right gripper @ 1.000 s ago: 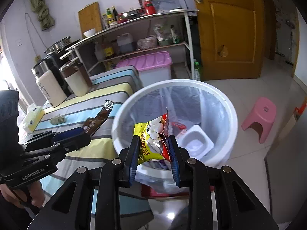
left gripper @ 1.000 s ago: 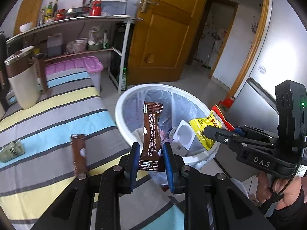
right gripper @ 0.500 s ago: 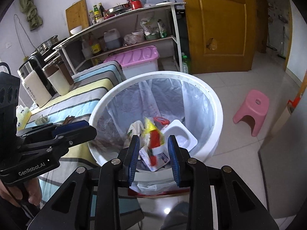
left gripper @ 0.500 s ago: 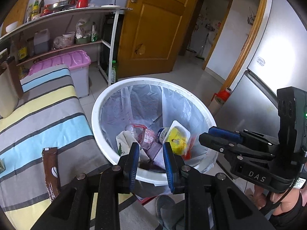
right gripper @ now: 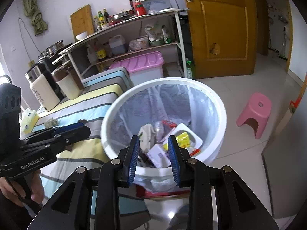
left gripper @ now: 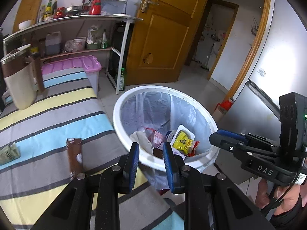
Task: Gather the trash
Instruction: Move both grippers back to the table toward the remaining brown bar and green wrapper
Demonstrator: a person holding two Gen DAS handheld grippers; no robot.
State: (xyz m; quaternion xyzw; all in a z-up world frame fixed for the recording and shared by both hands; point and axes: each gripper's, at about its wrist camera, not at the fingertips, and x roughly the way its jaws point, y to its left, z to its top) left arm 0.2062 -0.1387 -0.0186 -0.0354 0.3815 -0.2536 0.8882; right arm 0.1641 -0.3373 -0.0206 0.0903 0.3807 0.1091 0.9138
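Observation:
A white trash bin (left gripper: 122, 103) with a clear liner stands beside the striped table; it also shows in the right wrist view (right gripper: 220, 103). Inside lie a yellow snack packet (left gripper: 183, 140), a white tray (right gripper: 193, 134) and other wrappers. My left gripper (left gripper: 150, 153) is open and empty at the bin's near rim. My right gripper (right gripper: 153, 149) is open and empty above the bin's near rim. A brown wrapper (left gripper: 74, 155) lies on the table left of the left gripper. A small greenish wrapper (left gripper: 8, 153) lies at the table's left edge.
The striped tablecloth (left gripper: 48, 115) carries a beige and brown kettle (left gripper: 17, 84) at the back. A pink storage box (left gripper: 76, 65), shelves (left gripper: 76, 19) and a yellow door (left gripper: 167, 38) stand behind. A pink stool (right gripper: 255, 113) stands on the floor right of the bin. A grey fridge (left gripper: 268, 105) is at right.
Both grippers opened and let go: the brown wrapper from the left and the yellow packet from the right dropped into the bin. Both grippers stay over the bin's near rim.

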